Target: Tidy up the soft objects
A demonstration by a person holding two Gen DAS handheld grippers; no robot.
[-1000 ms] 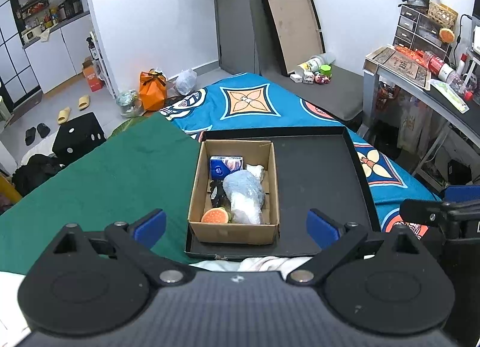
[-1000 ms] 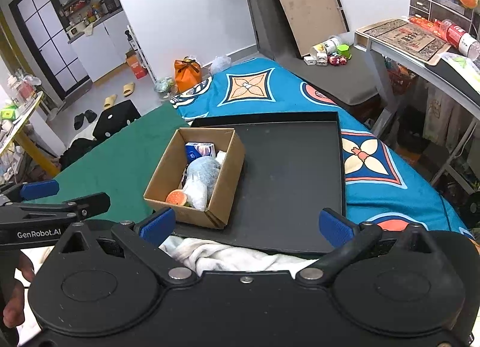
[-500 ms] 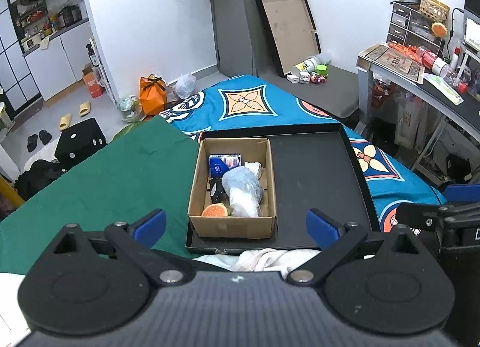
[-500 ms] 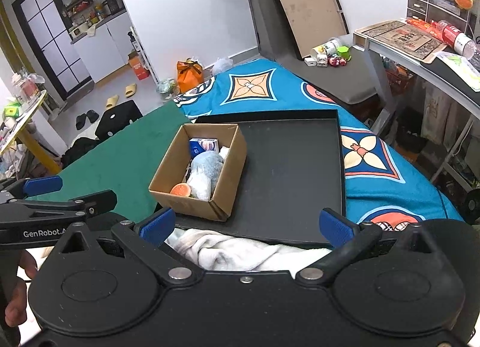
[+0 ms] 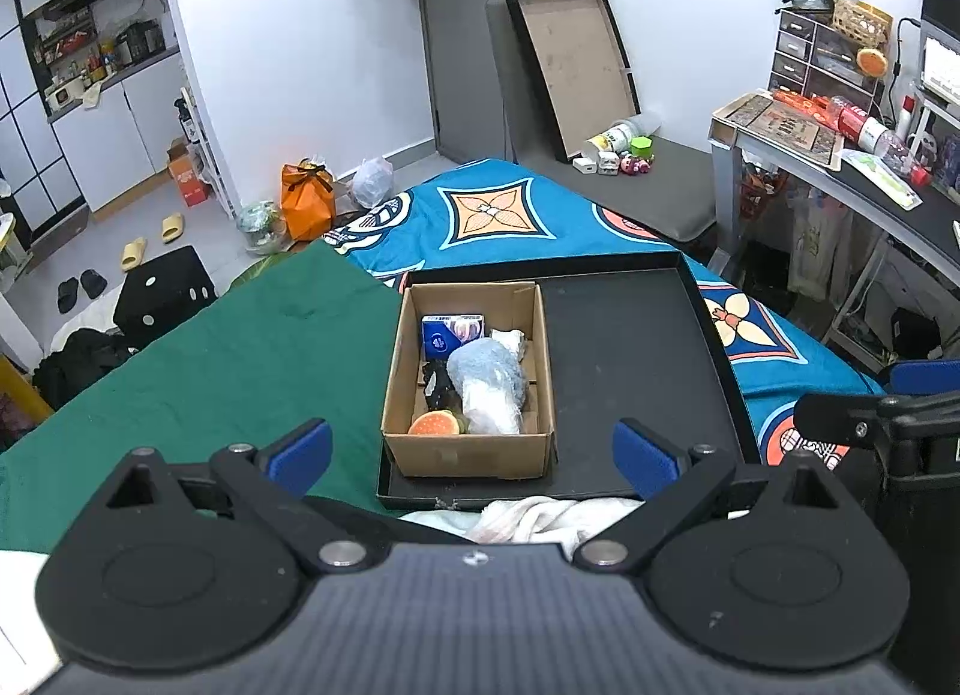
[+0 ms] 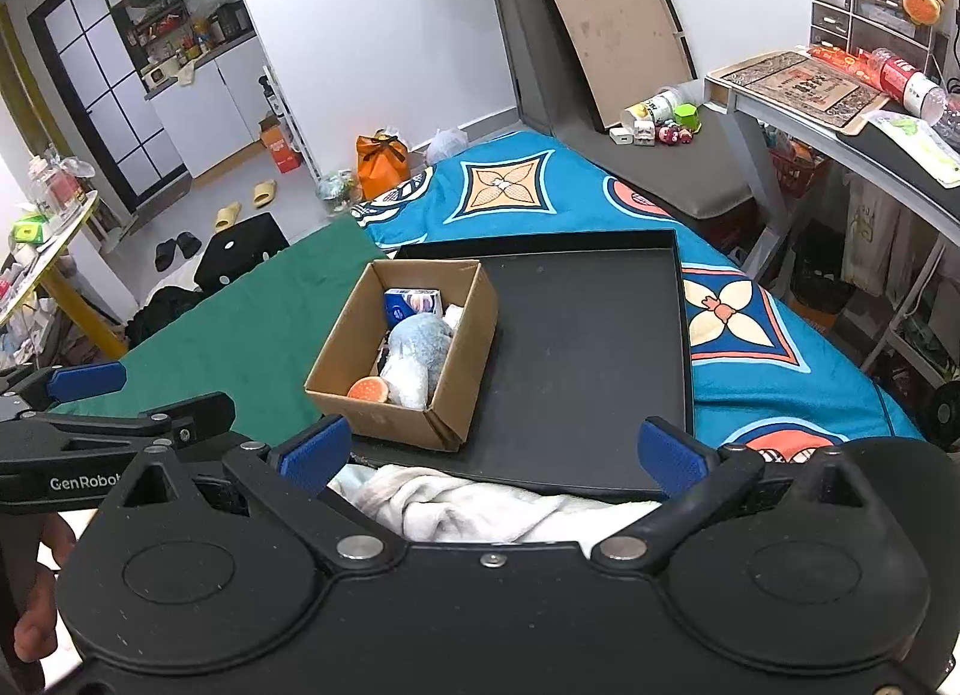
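**Both grippers held wide above the box of soft things**

The left gripper point(image 5: 472, 455) hangs with its blue pads spread far apart and nothing between them. The right gripper point(image 6: 489, 455) stands the same way: jaws wide, empty. In the right wrist view the left gripper shows at 9 o'clock, with a bit of the person's hand point(image 6: 36, 611) beneath it at 8 o'clock.

The cardboard box point(image 5: 468, 452) sits in the left part of a shallow black tray point(image 5: 630, 371), its near wall just beside the tray's near rim. In the left wrist view it lies dead ahead at 12 o'clock between the pads; in the right wrist view it sits toward 11 o'clock. Inside the box:

- a blue packet point(image 5: 451, 330) at the far end, at 12 o'clock within the box
- a pale blue plush point(image 5: 486, 374) in the middle, with a white wrapped bundle point(image 5: 492, 410) touching it on the near side
- a small orange burger-like toy point(image 5: 433, 425) at the near left corner, at 7 o'clock
- something small and black point(image 5: 437, 386) against the left side of the plush (too dark to tell what it is)
- a white crumpled piece point(image 5: 510, 341) at the far right

The rest of the tray, toward 3 o'clock from the box, is bare. The tray rests where a green cloth point(image 5: 240, 365) meets a blue patterned blanket point(image 5: 492, 215). A rumpled white towel point(image 6: 456, 506) lies just below the tray's near rim, at 6 o'clock, partly hidden by both gripper bodies.
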